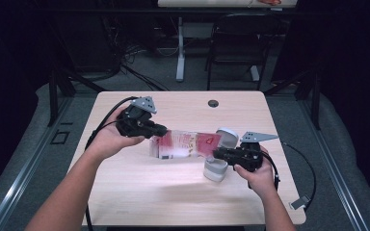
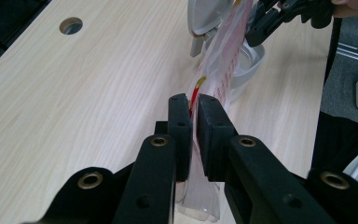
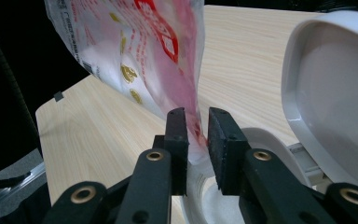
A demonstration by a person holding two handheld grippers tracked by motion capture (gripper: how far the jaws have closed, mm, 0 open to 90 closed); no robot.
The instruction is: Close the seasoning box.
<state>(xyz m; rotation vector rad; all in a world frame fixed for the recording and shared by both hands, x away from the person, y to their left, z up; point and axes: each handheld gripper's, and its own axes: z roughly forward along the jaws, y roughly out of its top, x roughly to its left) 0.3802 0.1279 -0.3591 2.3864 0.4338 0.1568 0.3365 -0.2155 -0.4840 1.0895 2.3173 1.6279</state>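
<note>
- A pale wooden table (image 1: 139, 192) with a round cable hole near its far edge carries the work; a person's forearms reach in from the near side, each hand holding a black two-jaw gripper.
- A red, white and clear printed plastic bag (image 1: 185, 144) is stretched level above the middle of the table, held between the two grippers and off the wood.
- The left gripper (image 1: 158, 130) is clamped on the bag's left end. In the left gripper view its pads (image 2: 182, 122) press the thin edge of the bag (image 2: 221, 70) tightly, with only the film between them.
- The right gripper (image 1: 218, 154) meets the bag's right end. In the right gripper view a corner of the bag (image 3: 135, 51) hangs in the gap between the pads (image 3: 176, 135), which stand slightly apart; the film seems loose there, not pinched.
- The bag is glossy and crinkled, with red panels, gold marks and a clear lower part.
- A white round plastic container with a hinged lid standing open (image 1: 219, 166) sits on the table just beneath the bag's right end, beside the right gripper.
</note>
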